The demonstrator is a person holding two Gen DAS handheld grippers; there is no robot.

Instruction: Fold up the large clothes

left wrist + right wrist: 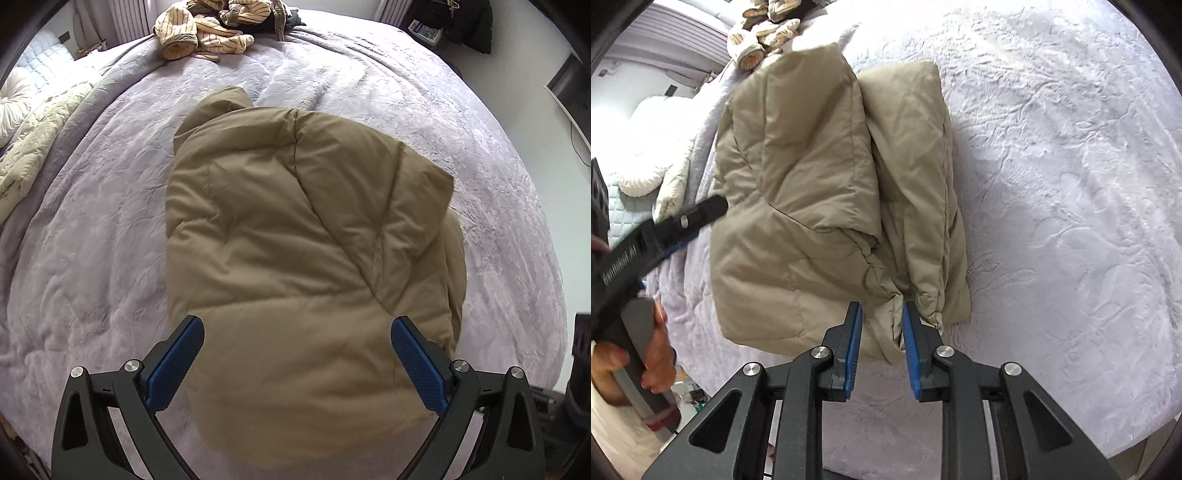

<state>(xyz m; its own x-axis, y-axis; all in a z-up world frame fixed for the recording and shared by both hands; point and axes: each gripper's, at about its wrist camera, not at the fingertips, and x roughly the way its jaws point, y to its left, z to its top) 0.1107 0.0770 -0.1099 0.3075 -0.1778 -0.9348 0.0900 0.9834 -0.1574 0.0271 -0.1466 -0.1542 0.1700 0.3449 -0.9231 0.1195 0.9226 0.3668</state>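
Both grippers poised over the folded tan puffer jacket on the bed.

The left gripper (297, 341) has its blue pads (177, 363) spread wide, nothing between them, hovering over the near end of the jacket (295, 229). The right gripper (881, 332) shows its pads a narrow gap apart, at the jacket's (798, 184) near edge, with a fold of fabric just ahead of the tips and not pinched. The jacket lies bundled mid-bed on the lavender quilt (461, 155). Striped clothing (207, 29) sits heaped at the far edge.
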